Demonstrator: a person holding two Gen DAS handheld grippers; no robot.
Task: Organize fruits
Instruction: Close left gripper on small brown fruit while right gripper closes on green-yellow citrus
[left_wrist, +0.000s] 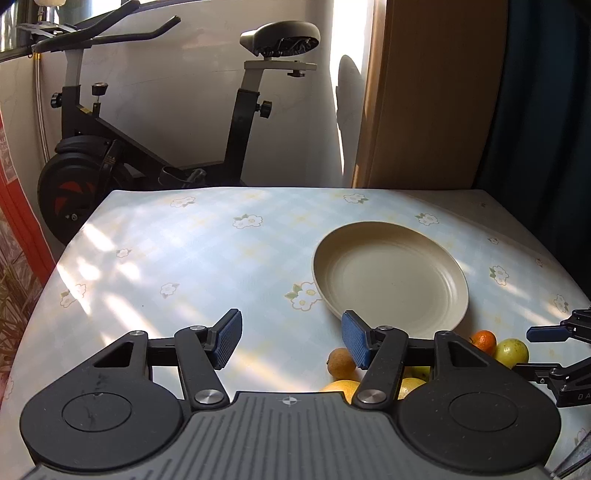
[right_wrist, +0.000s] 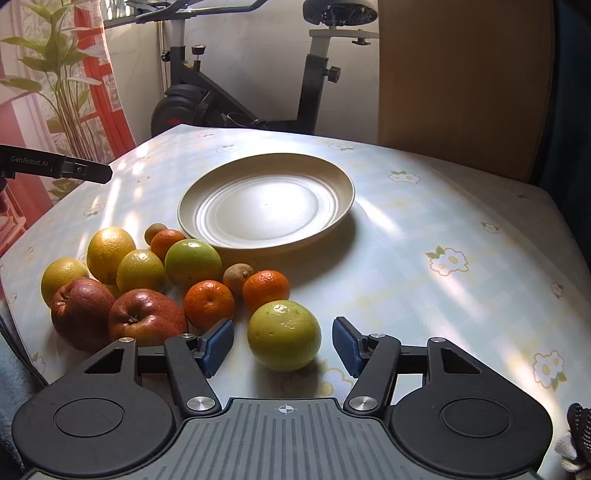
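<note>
On the flowered table (right_wrist: 424, 229), my right tongs (right_wrist: 283, 345) gape wide around a green fruit (right_wrist: 283, 334), pads not touching. Left tongs (left_wrist: 291, 341) hang open, empty. Remaining fruit (right_wrist: 147, 280) heaps left (apples, oranges, tangerines); the far plate (right_wrist: 199, 206) holds nothing, so sorting hasn't begun.

1. The plate (right_wrist: 266, 201) is showing a matt cream surface with smooth ridged rings.
2. The tablecloth (right_wrist: 424, 258) is looking like smooth glossy vinyl, throwing back light.
3. The right gripper (right_wrist: 283, 347) is showing matt black plastic arms, bright metal rivets and rough blue textured pads (right_wrist: 345, 349).
4. The green fruit (right_wrist: 283, 335) is gleaming, smooth-skinned and waxy.
5. The apples (right_wrist: 147, 319) are shining dully; the tangerines (right_wrist: 209, 303) are looking finely dimpled.
6. The wooden panel (right_wrist: 461, 81) is appearing smooth and matt.
</note>
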